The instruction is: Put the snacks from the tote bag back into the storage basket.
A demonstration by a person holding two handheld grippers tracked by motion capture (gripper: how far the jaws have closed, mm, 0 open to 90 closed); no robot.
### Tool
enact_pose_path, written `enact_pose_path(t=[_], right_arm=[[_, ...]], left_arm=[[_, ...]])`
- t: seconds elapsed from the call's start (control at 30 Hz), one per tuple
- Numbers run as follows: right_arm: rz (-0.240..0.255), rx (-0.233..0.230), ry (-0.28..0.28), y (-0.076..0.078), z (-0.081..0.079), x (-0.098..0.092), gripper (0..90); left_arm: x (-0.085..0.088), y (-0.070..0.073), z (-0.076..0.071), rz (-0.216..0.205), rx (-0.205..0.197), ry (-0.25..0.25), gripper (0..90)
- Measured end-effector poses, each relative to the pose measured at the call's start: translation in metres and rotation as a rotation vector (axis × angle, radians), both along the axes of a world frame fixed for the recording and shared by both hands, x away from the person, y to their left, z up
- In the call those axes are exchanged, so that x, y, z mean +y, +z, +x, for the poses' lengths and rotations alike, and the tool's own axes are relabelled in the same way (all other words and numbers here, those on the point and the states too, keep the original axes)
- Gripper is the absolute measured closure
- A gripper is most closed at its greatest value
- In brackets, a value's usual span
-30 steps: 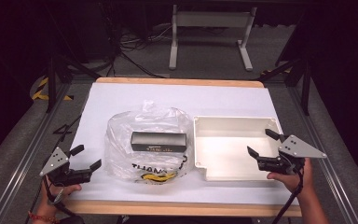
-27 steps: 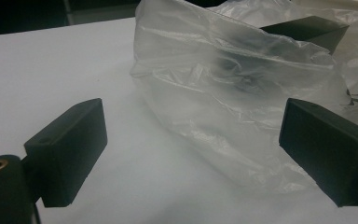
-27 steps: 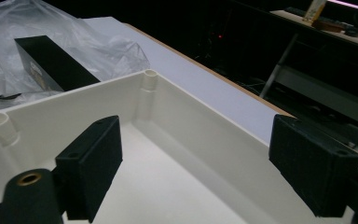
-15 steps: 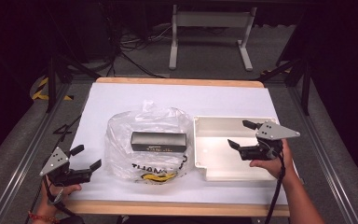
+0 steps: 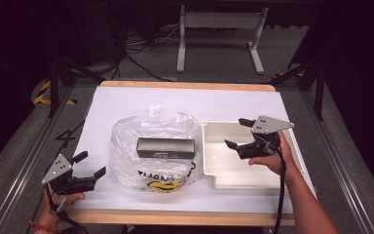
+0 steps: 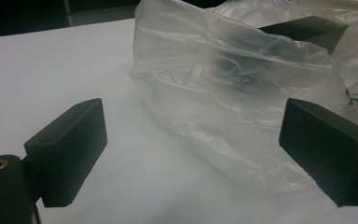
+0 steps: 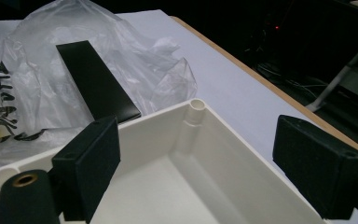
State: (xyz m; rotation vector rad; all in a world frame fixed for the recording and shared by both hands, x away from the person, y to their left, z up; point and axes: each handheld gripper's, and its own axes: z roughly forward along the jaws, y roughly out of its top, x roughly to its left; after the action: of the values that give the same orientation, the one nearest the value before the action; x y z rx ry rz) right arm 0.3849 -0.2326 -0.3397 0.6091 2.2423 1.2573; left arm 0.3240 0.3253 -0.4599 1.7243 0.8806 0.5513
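A crumpled clear plastic bag (image 5: 156, 127) with black and yellow print lies mid-table, and a long black box (image 5: 165, 146) rests on top of it. Right of it stands an open white tray (image 5: 214, 173) with nothing inside. My right gripper (image 5: 235, 132) hovers open over the tray's middle and points left toward the bag. In the right gripper view the pads stand wide above the tray's corner post (image 7: 196, 108), with the black box (image 7: 98, 84) beyond. My left gripper (image 5: 92, 164) rests open at the front left, aimed at the bag (image 6: 223, 93), nothing between its pads.
A white sheet (image 5: 126, 105) covers the table, with a wooden edge (image 5: 175, 218) along the front. Behind the table stands a metal frame stand (image 5: 219, 34) among floor cables. Grey rails (image 5: 24, 161) run along both sides.
My right gripper has moved left and slightly up, from the tray's right rim to above its middle. The left gripper, bag and box have stayed put.
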Motion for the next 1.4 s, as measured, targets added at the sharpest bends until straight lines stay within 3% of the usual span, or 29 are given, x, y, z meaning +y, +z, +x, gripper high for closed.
enact_pose_path(t=[1.0, 1.17, 1.4], right_arm=[[-0.079, 0.042, 0.156, 0.006, 0.03, 0.067, 21.0], [-0.089, 0.067, 0.201, 0.006, 0.034, 0.077, 26.4], [-0.113, 0.071, 0.218, 0.005, 0.038, 0.089, 26.4]], left_arm=[[0.0, 0.0, 0.0, 0.0, -0.005, -0.009, 8.5], [0.0, 0.0, 0.0, -0.002, -0.005, -0.009, 8.5], [0.0, 0.0, 0.0, -0.001, -0.003, -0.01, 8.5]])
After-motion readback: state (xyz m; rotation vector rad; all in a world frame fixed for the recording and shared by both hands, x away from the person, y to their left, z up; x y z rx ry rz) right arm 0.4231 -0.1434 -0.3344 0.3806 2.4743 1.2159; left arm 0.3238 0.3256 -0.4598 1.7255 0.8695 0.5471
